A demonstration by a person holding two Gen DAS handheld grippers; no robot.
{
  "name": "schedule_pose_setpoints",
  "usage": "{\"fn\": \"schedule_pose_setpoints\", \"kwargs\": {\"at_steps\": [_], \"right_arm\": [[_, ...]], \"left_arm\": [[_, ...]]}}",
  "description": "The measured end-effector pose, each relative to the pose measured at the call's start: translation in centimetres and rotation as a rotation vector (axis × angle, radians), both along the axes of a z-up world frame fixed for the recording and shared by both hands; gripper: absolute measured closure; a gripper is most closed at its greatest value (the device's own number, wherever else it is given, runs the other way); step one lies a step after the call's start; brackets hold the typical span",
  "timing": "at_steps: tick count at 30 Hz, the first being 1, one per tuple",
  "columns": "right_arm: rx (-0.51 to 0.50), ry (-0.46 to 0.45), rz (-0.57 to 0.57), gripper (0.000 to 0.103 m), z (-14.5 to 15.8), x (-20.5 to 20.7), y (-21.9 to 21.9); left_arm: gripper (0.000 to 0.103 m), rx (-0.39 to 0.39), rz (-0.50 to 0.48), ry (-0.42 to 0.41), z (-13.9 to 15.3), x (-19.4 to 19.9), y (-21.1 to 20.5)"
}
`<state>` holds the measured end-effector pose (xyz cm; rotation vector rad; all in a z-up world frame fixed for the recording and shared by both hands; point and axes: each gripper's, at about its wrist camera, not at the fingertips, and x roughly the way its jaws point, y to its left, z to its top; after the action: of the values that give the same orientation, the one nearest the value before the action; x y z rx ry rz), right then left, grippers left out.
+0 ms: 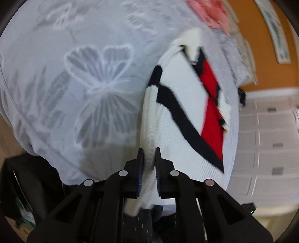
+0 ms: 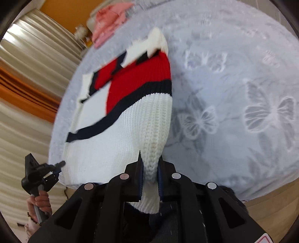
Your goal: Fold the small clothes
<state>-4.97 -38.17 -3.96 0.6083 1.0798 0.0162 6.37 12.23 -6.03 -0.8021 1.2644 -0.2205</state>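
Observation:
A small white knitted sweater (image 1: 179,112) with a black stripe and red panels lies on a grey bedspread with white butterfly prints (image 1: 74,74). My left gripper (image 1: 149,155) is shut on the sweater's white near edge. In the right wrist view the same sweater (image 2: 130,112) stretches away from me, and my right gripper (image 2: 149,164) is shut on a bunched white knit fold of it. The left gripper (image 2: 56,165) also shows in the right wrist view at the sweater's lower left corner, held by a hand.
A pink garment (image 2: 108,20) lies at the far end of the bed, also in the left wrist view (image 1: 211,13). White drawers (image 1: 271,140) stand to the right of the bed. Curtains (image 2: 28,65) hang on the left. The bedspread (image 2: 233,93) spreads to the right.

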Motion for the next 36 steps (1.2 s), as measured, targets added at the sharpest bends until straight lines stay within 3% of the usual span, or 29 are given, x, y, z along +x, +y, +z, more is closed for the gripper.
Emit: {"fn": "schedule_pose_setpoints", "kwargs": {"at_steps": [6,17,21,23,25,26,27,28,31,33,36], "right_arm": [[-0.002,-0.021,-0.003,0.092,2.3,-3.6,-0.7],[0.05,0.052,0.057,0.092,2.8,-13.9,1.7],[0.042,0.035,0.083,0.092,4.1,-14.6,2.3],[0.013,0.035,0.086,0.091,3.7,-13.7,2.1],[0.014,0.046,0.077,0.09,3.0,-13.2,2.0],[0.015,0.049,0.076,0.09,2.8,-13.0,2.1],[0.008,0.052,0.08,0.09,2.5,-12.8,2.3],[-0.002,0.059,0.084,0.09,2.4,-12.7,2.5],[0.004,0.07,0.094,0.089,1.9,-12.6,2.7],[0.01,0.08,0.085,0.087,1.6,-12.6,2.6],[0.041,0.094,0.054,0.082,1.1,-12.7,1.9]], "left_arm": [[0.099,-0.03,-0.061,-0.045,3.2,-4.1,0.2],[0.099,-0.032,-0.158,-0.003,5.1,-12.7,0.5],[0.103,-0.077,-0.164,-0.005,6.5,-14.6,0.8],[0.103,-0.045,-0.175,-0.023,6.9,-14.4,0.5],[0.096,-0.027,-0.171,-0.004,6.2,-13.7,0.2],[0.082,-0.042,-0.144,0.039,5.1,-13.2,0.3],[0.058,-0.046,-0.123,0.06,4.6,-13.0,0.5],[0.049,-0.039,-0.082,0.087,4.0,-12.7,0.7],[0.04,-0.035,-0.072,0.094,3.4,-12.2,0.2],[0.029,-0.018,-0.085,0.115,2.9,-11.9,-0.7],[0.027,-0.008,-0.095,0.112,2.4,-11.4,-1.5]]}}
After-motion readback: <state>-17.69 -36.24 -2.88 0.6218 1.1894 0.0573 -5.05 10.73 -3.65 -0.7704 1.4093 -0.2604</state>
